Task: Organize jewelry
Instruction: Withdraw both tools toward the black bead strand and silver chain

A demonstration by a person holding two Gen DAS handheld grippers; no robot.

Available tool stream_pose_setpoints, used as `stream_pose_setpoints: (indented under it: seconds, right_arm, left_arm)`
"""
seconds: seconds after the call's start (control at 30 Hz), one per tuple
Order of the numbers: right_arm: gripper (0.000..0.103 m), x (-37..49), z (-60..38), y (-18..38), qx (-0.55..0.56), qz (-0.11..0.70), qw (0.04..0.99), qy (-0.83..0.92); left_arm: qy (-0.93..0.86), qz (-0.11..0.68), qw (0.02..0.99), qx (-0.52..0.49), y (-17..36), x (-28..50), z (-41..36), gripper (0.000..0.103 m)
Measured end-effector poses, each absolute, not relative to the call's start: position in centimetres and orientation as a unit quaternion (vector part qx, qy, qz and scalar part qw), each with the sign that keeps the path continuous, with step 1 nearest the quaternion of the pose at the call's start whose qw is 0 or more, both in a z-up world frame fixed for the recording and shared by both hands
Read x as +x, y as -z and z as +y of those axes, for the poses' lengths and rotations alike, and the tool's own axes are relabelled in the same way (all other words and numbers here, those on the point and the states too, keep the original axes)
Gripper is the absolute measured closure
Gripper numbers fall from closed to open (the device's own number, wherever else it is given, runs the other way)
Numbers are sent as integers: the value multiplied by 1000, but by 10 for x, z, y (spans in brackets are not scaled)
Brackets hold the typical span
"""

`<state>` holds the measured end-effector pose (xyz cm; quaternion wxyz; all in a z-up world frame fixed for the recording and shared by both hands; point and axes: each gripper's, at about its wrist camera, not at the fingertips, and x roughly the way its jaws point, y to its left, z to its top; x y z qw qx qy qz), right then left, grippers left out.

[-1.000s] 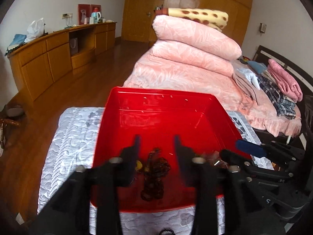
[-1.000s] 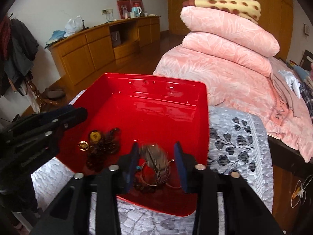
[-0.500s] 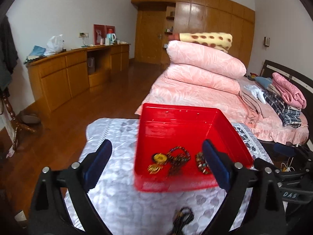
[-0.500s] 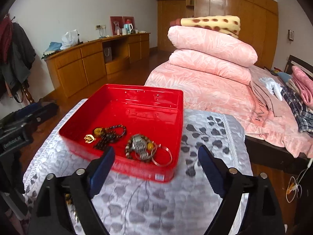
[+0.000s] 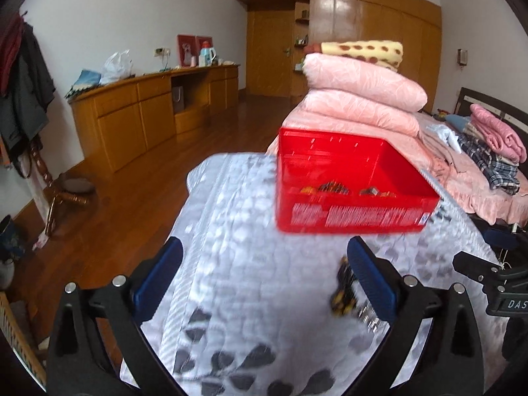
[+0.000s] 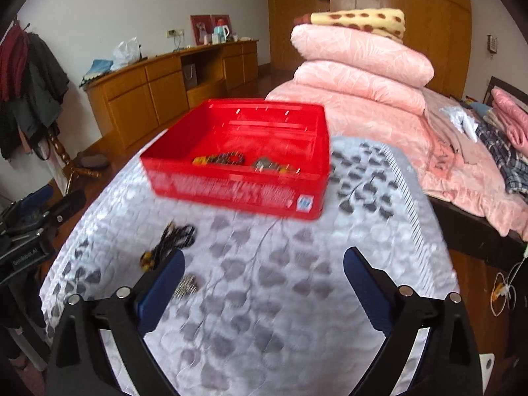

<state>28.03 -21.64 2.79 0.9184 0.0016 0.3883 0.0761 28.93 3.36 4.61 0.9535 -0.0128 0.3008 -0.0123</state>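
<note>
Blue pads sit on the black fingers of the left gripper (image 5: 264,283), and its jaws are opening wide with nothing pinched between them. The right gripper (image 6: 264,288) looks the same: its jaws are opening too, and only the quilt shows in the gap.

Both hang over a soft grey quilt (image 6: 280,297) with a dark leaf print. On the near part of the quilt lies a dark bead string (image 6: 171,241) with a yellow bit, and just beside it a small shiny piece (image 6: 186,287). Both are out of the box, near the right gripper's left finger.

Farther off sits the red box (image 6: 237,194). Some jewelry (image 6: 244,161) already lies inside it, low against the near wall.

Beyond that is a pink bed (image 6: 363,99) piled with pillows.

I think the beads could be hard to pick up. The quilt is squashy, so a finger may push them down or grab cloth too. The shiny piece is tiny and could slip away.
</note>
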Motion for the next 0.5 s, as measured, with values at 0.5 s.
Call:
stream_pose_setpoints:
  seconds: [0.5]
  right_arm:
    - [8, 270, -176, 10, 5, 428, 897, -107]
  left_arm:
    - [-6, 351, 936, 7, -5, 259, 55, 6]
